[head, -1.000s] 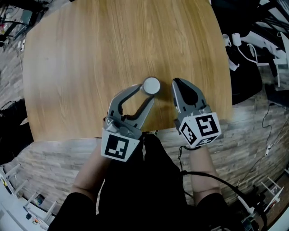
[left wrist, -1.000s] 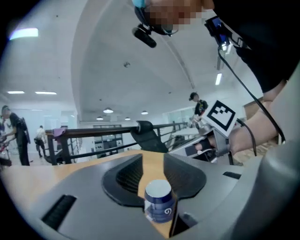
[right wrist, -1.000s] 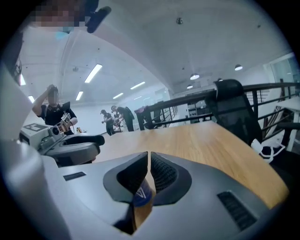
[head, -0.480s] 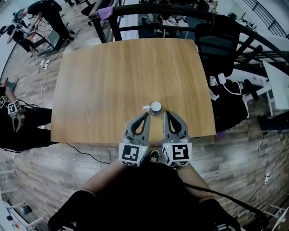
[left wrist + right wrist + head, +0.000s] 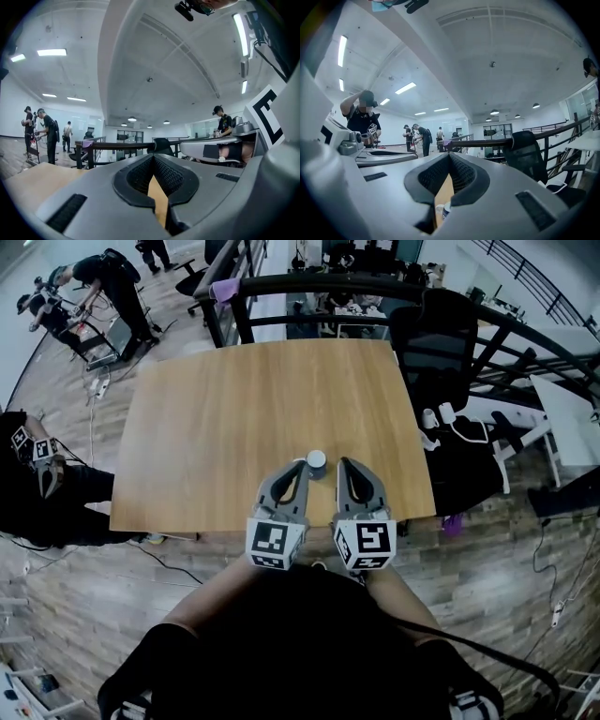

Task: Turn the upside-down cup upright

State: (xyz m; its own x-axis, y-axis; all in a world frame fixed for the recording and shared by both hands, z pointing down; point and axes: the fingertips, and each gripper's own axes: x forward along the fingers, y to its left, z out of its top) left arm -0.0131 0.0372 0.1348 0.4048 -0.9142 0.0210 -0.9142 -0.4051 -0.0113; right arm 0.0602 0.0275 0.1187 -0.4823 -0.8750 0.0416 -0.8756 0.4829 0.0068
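Observation:
A small white cup [image 5: 317, 459] stands on the wooden table [image 5: 234, 409] close to its near edge; it is too small here to tell rim from base. My left gripper [image 5: 300, 468] is shut and empty, its tips just left of the cup and apart from it. My right gripper [image 5: 344, 466] is shut and empty, just right of the cup. In the left gripper view the jaws [image 5: 152, 161] meet with only table wood behind them. In the right gripper view the closed jaws [image 5: 450, 158] leave a slit through which the cup [image 5: 439, 212] shows low down.
A black office chair [image 5: 436, 334] and a black railing [image 5: 309, 282] stand behind the table. People stand at the far left [image 5: 103, 277], and another person [image 5: 37, 474] sits left of the table. White plugs and cables [image 5: 441, 416] lie on the floor at the right.
The left jaws stood open around the cup a second ago and are shut now, off the cup. Both grippers have risen and drawn back side by side; the head view has lifted and shows the whole table.

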